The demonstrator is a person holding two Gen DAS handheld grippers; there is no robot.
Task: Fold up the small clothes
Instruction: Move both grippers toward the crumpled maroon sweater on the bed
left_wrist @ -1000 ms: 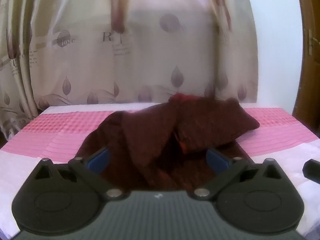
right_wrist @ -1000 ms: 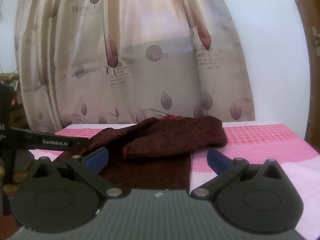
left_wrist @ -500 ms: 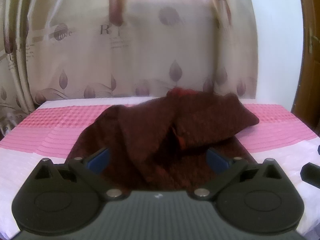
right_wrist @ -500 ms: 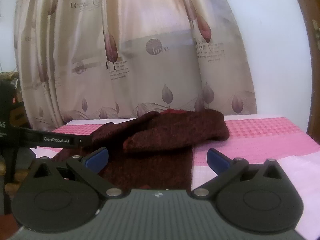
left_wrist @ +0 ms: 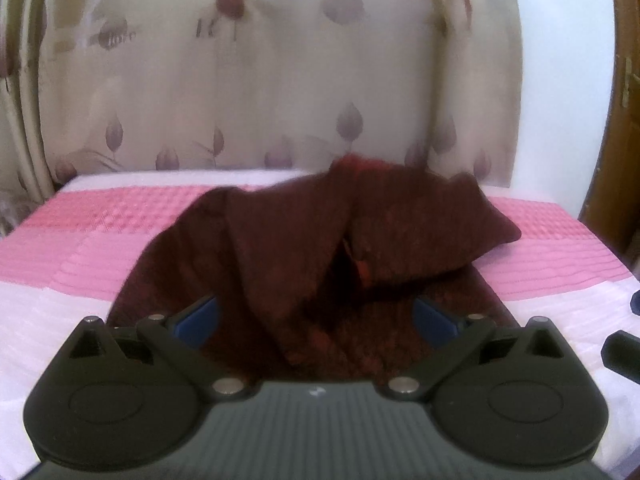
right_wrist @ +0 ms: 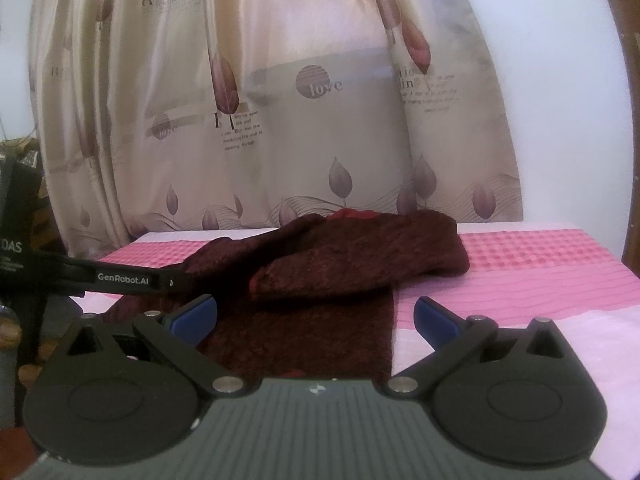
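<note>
A dark maroon knitted garment [left_wrist: 320, 248] lies on the pink and white cloth, its far part folded back over its near part in a loose heap. It also shows in the right wrist view [right_wrist: 340, 264]. My left gripper [left_wrist: 316, 316] is open and empty just above the garment's near end. My right gripper [right_wrist: 316, 314] is open and empty over the garment's near right edge. The left gripper's black body [right_wrist: 120, 278] shows at the left of the right wrist view, and the right gripper's tip [left_wrist: 624, 354] at the right edge of the left wrist view.
The pink and white cloth [left_wrist: 80, 240] covers the table. A beige curtain with leaf prints [right_wrist: 320, 120] hangs close behind it. A white wall [right_wrist: 560, 100] and a brown wooden door [left_wrist: 624, 120] stand at the right. Dark clutter [right_wrist: 16, 184] is at the far left.
Both grippers have tilted or risen slightly, so the table sits lower in both views. The garment has not moved. Both grippers stay open.
</note>
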